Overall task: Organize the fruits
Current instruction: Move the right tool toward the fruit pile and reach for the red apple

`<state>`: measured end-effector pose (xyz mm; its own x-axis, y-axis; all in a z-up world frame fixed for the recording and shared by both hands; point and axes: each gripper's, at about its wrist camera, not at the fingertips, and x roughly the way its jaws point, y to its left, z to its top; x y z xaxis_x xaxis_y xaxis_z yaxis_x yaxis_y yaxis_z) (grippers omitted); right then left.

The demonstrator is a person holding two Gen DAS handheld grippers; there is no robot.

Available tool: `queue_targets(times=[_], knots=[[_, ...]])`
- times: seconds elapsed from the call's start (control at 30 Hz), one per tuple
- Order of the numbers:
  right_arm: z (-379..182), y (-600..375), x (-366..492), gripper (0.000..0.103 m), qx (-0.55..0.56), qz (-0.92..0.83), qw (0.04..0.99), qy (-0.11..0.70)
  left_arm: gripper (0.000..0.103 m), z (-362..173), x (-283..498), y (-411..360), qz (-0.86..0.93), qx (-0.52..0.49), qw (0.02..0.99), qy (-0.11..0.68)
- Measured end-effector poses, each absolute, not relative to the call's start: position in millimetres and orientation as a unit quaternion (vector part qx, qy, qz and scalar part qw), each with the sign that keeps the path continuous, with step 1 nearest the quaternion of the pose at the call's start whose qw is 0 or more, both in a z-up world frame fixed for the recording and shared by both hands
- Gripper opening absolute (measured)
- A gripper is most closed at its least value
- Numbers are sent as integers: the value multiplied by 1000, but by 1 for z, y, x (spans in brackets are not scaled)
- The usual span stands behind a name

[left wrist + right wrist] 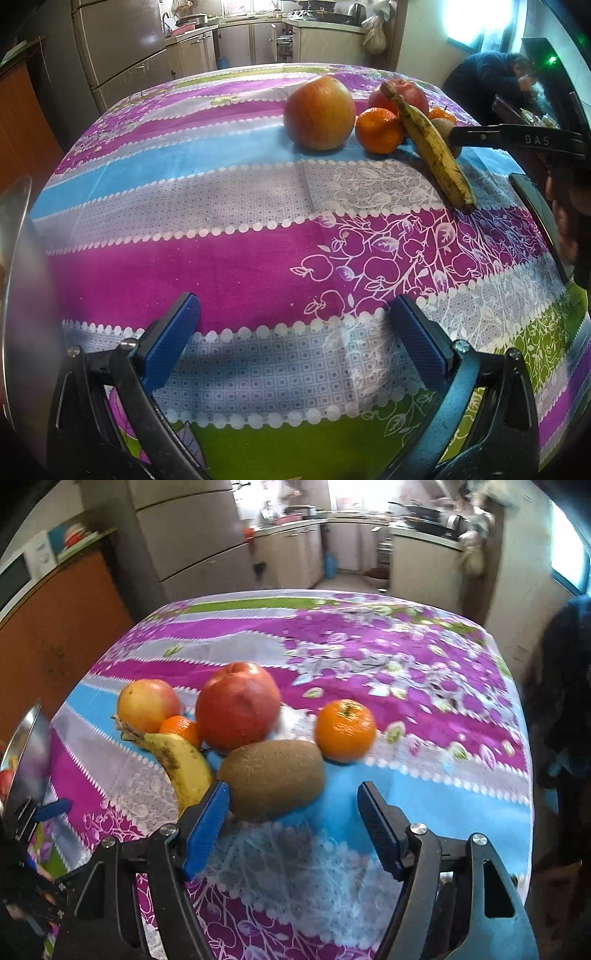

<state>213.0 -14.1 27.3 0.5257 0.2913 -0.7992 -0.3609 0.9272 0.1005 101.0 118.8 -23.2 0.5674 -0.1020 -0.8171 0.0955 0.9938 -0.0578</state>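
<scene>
Fruit lies clustered on the patterned tablecloth (pixel 229 258). In the right wrist view a brown kiwi (pixel 271 777) sits just ahead of my open right gripper (pixel 293 794), its left pad (pixel 207 823) close beside the kiwi. Behind it are a red apple (pixel 238 705), a yellow-red apple (pixel 147 703), a spotted banana (pixel 183 766), a small orange (pixel 181 729) and a larger orange (pixel 345 729). In the left wrist view my left gripper (pixel 295 306) is open over bare cloth, well short of the yellow-red apple (pixel 319 112), orange (pixel 378 129) and banana (pixel 436 147). The right gripper's arm (pixel 517 138) reaches in from the right.
A shiny metal bowl rim (pixel 26 746) shows at the left table edge, also blurred in the left wrist view (pixel 14 236). A person in dark clothes (pixel 491 81) sits beyond the table's right side. Fridge and kitchen cabinets stand behind the table.
</scene>
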Motion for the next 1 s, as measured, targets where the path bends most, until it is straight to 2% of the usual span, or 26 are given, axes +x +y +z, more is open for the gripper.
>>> queue_targets(times=[0.27, 0.4, 0.43, 0.53, 0.77, 0.87, 1.0], knots=[[25, 11, 223, 75, -103, 213, 865, 443, 103, -23, 101, 119, -58, -4, 885, 461], [16, 9, 226, 75, -89, 216, 863, 447, 103, -23, 101, 118, -56, -2, 885, 462], [15, 11, 225, 72, -87, 219, 863, 446, 103, -23, 101, 118, -56, -1, 885, 462], [16, 12, 221, 69, -83, 219, 868, 437, 103, -23, 101, 117, -59, 0, 885, 462], [22, 6, 206, 70, -69, 223, 870, 434, 103, -23, 101, 116, -56, 2, 885, 462], [47, -1, 195, 85, -67, 215, 889, 398, 103, -23, 101, 116, -56, 2, 885, 462], [89, 16, 187, 93, -53, 252, 901, 349, 103, -23, 101, 116, -57, 2, 885, 462]])
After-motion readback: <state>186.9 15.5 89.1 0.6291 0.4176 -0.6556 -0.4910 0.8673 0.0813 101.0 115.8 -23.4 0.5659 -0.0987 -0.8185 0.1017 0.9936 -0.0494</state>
